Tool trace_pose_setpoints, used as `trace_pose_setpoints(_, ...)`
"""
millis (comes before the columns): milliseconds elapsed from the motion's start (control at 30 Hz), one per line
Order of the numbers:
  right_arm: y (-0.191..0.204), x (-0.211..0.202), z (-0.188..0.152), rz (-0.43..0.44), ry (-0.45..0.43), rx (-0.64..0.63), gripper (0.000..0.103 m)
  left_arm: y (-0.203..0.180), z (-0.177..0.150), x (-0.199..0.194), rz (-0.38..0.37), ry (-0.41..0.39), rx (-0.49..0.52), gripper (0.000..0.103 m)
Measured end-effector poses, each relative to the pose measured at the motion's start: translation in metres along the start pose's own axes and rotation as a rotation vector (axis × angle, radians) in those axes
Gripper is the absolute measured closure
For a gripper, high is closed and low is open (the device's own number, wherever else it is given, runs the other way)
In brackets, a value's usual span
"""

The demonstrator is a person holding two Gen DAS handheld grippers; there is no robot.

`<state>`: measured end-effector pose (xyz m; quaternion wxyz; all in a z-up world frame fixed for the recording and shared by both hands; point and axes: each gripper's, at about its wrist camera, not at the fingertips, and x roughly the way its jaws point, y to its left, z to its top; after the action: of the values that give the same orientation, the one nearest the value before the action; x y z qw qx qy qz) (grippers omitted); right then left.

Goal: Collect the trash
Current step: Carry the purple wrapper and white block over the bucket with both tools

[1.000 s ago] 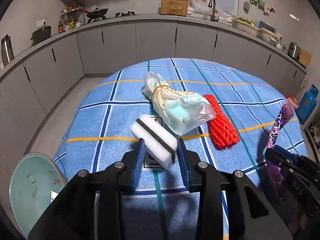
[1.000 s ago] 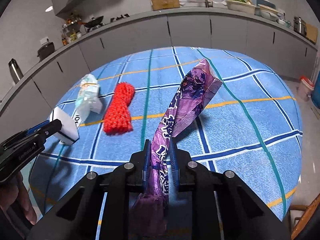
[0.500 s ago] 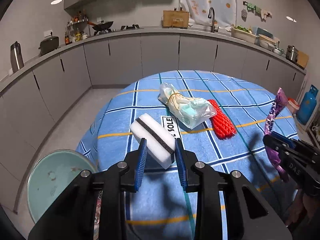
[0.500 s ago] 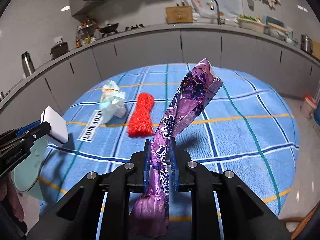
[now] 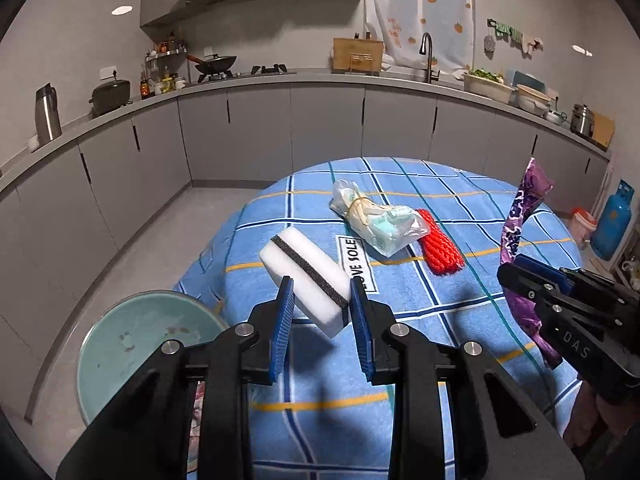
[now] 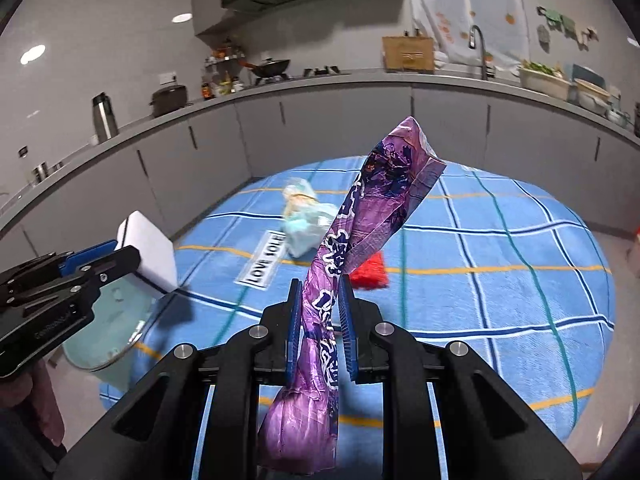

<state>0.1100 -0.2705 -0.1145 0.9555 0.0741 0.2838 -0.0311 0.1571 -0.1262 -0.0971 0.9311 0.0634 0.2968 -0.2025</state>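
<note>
the left gripper point(image 5: 322, 300), low in the centre of the left wrist view, is clamped on a white sponge block point(image 5: 306, 280) with a dark stripe, held tilted above the near edge of the blue checked tablecloth point(image 5: 460, 308). at the lower left of that view sits a pale green bin point(image 5: 132, 336), below the table edge. the right gripper point(image 6: 322, 312), low centre of the right wrist view, pinches a purple snack wrapper point(image 6: 380, 204) that stands up and leans toward the upper right. on the cloth, mid-frame in the left wrist view, lie a clear plastic bag of scraps point(image 5: 376, 220) and, touching its right side, a red mesh net point(image 5: 440, 250). a "love sole" label point(image 6: 262, 266) lies just beside the bag
</note>
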Motion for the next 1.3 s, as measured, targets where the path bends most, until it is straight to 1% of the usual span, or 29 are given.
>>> trace_pose_setpoints(533, 0.057, -0.003, 0.008, 0.122, -0.014, -0.102, 0.084, 0.036, -0.006, -0.026, 0.060, -0.024, -0.041, 0.074)
trace_pose_setpoints(767, 0.074, -0.002, 0.009, 0.159, -0.019, -0.134, 0.084, 0.051, -0.009, -0.032, 0.080, -0.028, -0.060, 0.074)
trace_pose_setpoints(1300, 0.100, -0.003, 0.011, 0.212, -0.029, -0.194, 0.084, 0.076, -0.014, -0.043, 0.120, -0.036, -0.086, 0.074)
